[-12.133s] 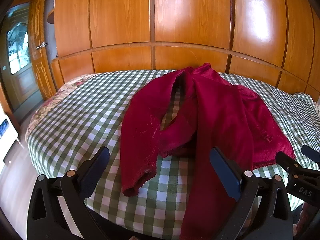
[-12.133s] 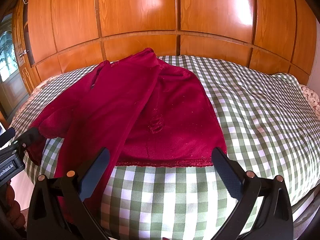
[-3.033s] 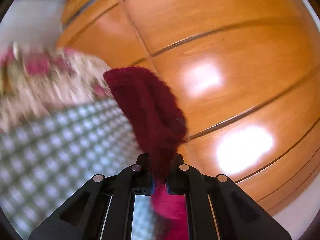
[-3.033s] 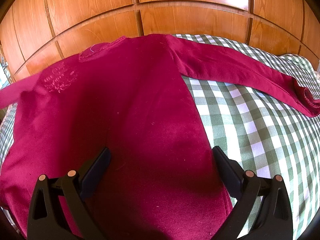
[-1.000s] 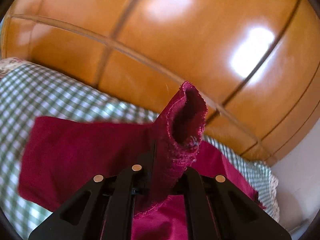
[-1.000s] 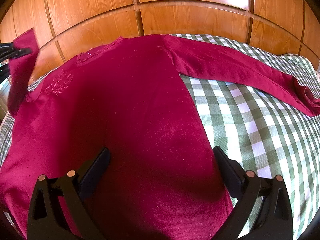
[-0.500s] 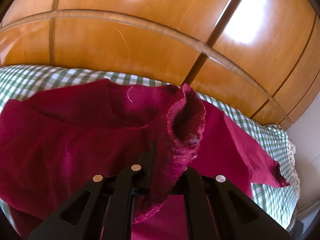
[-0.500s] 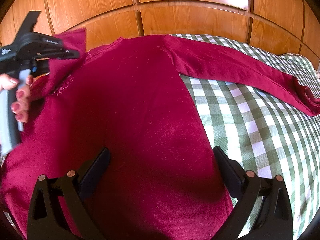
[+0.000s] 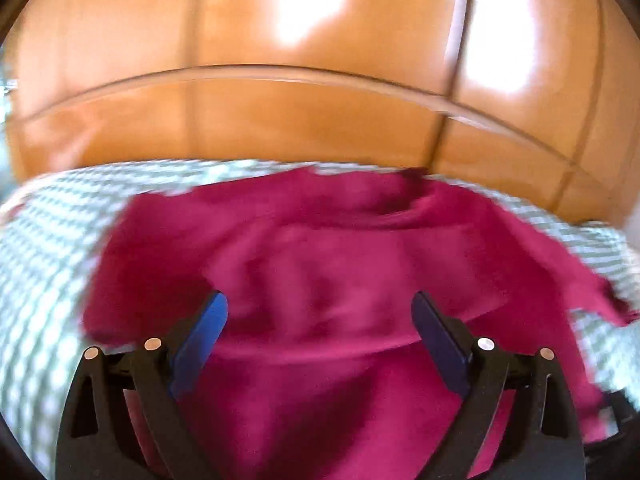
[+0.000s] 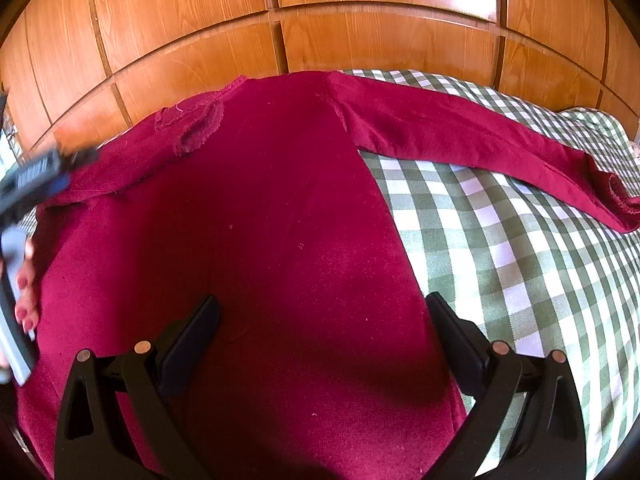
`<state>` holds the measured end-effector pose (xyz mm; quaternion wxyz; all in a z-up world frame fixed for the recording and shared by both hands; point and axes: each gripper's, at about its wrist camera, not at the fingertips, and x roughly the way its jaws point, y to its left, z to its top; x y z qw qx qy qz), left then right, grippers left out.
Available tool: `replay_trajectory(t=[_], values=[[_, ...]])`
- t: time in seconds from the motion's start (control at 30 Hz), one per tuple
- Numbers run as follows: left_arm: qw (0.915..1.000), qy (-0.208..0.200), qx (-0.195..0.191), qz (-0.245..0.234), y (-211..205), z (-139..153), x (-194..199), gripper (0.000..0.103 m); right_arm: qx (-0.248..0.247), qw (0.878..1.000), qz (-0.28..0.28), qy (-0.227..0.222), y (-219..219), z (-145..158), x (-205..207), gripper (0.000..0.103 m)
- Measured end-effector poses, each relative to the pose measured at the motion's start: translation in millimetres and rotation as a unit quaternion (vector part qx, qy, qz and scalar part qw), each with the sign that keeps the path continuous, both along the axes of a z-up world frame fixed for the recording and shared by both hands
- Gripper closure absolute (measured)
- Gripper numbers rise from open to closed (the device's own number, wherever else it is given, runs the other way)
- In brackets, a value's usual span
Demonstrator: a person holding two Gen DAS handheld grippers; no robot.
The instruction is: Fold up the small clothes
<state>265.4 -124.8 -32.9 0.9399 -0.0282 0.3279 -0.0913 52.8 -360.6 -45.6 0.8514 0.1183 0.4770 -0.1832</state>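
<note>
A dark red long-sleeved top lies spread flat on the checked bed. Its right sleeve stretches out to the right. Its left sleeve lies folded in across the chest near the collar. My left gripper is open and empty above the top; that view is blurred. It also shows at the left edge of the right wrist view, held by a hand. My right gripper is open and empty, hovering over the lower body of the top.
The bed cover is green and white check. A wooden panelled wall stands right behind the bed. Bare cover shows to the right of the top and at the left in the left wrist view.
My left gripper has let go of the left sleeve, opened and pulled back. The sleeve now lies folded across the chest. The right gripper has not moved.
</note>
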Motion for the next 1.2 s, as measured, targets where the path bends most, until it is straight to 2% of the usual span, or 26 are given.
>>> replay_trajectory(t=[0.07,0.13,0.23,0.33,0.4,0.57,0.6,0.63,0.67,0.73,0.8,1.0,1.1,1.2], values=[[0.9994,0.008,-0.022,0.026,22.5,-11.2,-10.6,0.014,-0.007,1.000,-0.001,0.000,2.1,2.7,-0.1,0.004],[0.9968,0.032,-0.053,0.050,43.8,-17.9,-16.7,0.016,-0.016,1.000,0.006,0.001,6.5,9.6,2.9,0.015],[0.9886,0.053,-0.103,0.096,70.8,-26.6,-18.7,0.016,-0.014,0.999,0.035,-0.014,15.9,25.6,18.4,0.022],[0.9828,0.073,-0.128,0.112,79.8,-34.2,-13.1,0.016,0.045,0.997,0.053,-0.035,18.3,36.7,48.9,0.023],[0.9831,0.066,-0.130,0.111,80.2,-33.3,-14.4,0.016,0.096,0.993,0.054,-0.050,15.7,35.5,74.5,0.025],[0.9822,0.045,-0.138,0.120,83.0,-32.7,-20.5,0.016,0.175,0.983,0.021,-0.047,4.8,4.7,133.4,0.035],[0.9813,0.043,-0.145,0.119,84.8,-33.2,-20.9,0.016,0.193,0.980,0.012,-0.042,3.0,-5.1,144.4,0.045],[0.9800,0.045,-0.152,0.120,87.0,-34.7,-20.4,0.016,0.200,0.979,0.009,-0.038,3.8,-11.0,153.0,0.060],[0.9792,0.047,-0.155,0.122,88.4,-35.4,-20.1,0.016,0.205,0.978,0.011,-0.037,4.6,-15.9,159.1,0.068],[0.9777,0.052,-0.161,0.124,89.6,-36.4,-18.4,0.016,0.201,0.978,0.024,-0.041,7.6,-17.8,169.8,0.087],[0.9771,0.049,-0.165,0.125,90.2,-36.3,-18.5,0.016,0.162,0.985,0.033,-0.052,11.5,-8.2,171.3,0.097],[0.9750,0.049,-0.175,0.128,91.9,-37.9,-17.6,0.016,0.053,0.996,-0.004,-0.078,-4.2,9.9,164.2,0.098],[0.9739,0.052,-0.179,0.129,93.0,-39.0,-16.8,0.016,0.053,0.995,-0.026,-0.075,-17.8,0.1,158.6,0.098],[0.9724,0.058,-0.184,0.131,94.5,-40.5,-15.7,0.016,0.046,0.997,-0.018,-0.059,-16.9,-18.0,154.3,0.098]])
